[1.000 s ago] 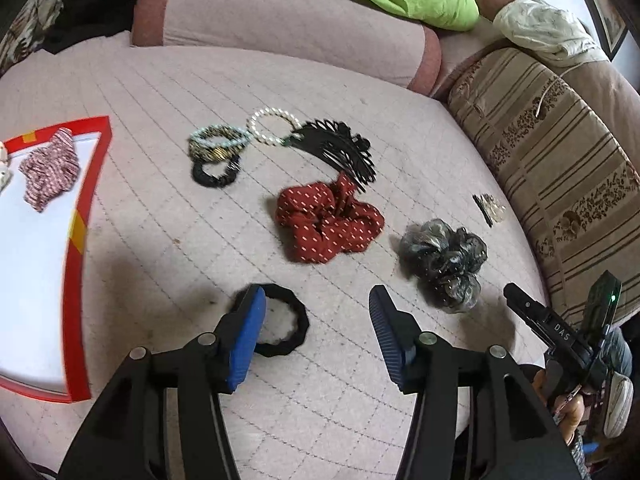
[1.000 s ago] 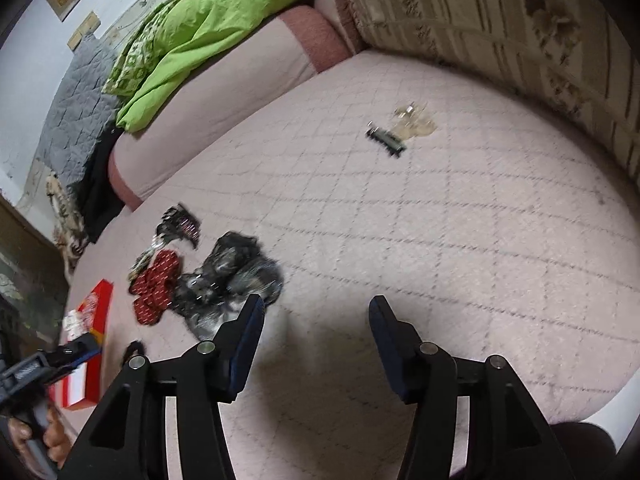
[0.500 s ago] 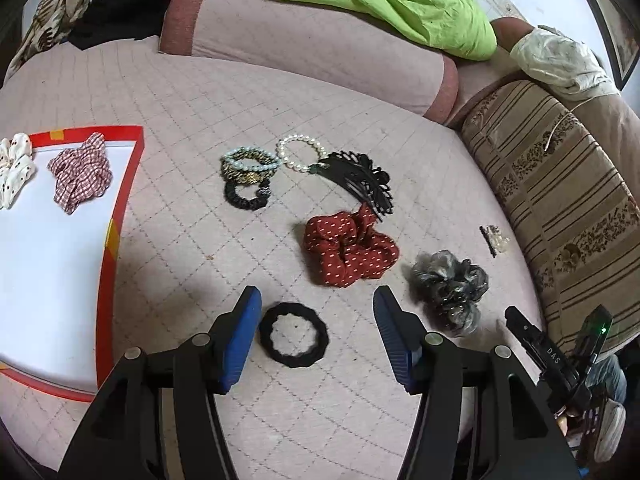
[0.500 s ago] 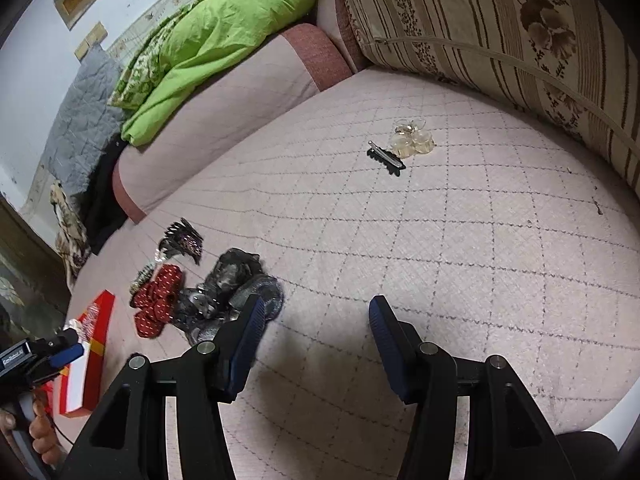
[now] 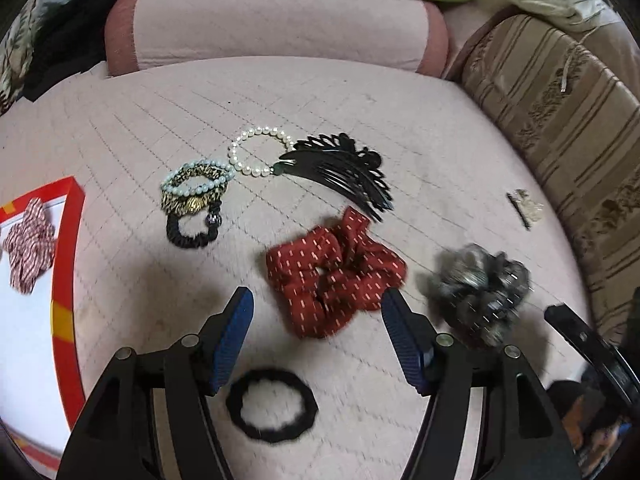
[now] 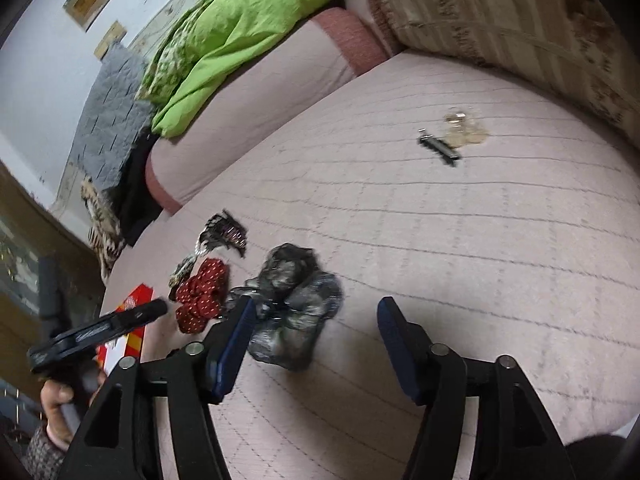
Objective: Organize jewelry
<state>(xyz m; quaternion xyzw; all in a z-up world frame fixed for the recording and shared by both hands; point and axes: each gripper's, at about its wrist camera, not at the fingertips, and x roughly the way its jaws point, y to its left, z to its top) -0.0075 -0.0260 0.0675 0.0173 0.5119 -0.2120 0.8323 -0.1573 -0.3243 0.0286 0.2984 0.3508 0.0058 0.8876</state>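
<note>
My left gripper (image 5: 316, 310) is open and empty, its fingers either side of a red dotted scrunchie (image 5: 334, 276) on the pink quilted bed. A black hair tie (image 5: 272, 408) lies below, between the arms. A grey-black scrunchie (image 5: 478, 288) lies to the right. Farther off are a black comb (image 5: 344, 168), a pearl bracelet (image 5: 256, 154), a leopard scrunchie with beads (image 5: 194, 192) and a black band (image 5: 192, 232). My right gripper (image 6: 316, 320) is open and empty, just right of the grey-black scrunchie (image 6: 294, 300).
A red-rimmed white tray (image 5: 66, 280) at the left holds a striped scrunchie (image 5: 28, 244). A small black clip and clear clips (image 6: 448, 142) lie far right. Pink bolster (image 5: 276, 20), green blanket (image 6: 224, 48) and striped cushions (image 5: 560, 112) border the bed.
My left gripper moved forward and right, off the black hair tie and over to the red scrunchie. My right gripper shifted left, closer to the grey-black scrunchie. Both stayed open.
</note>
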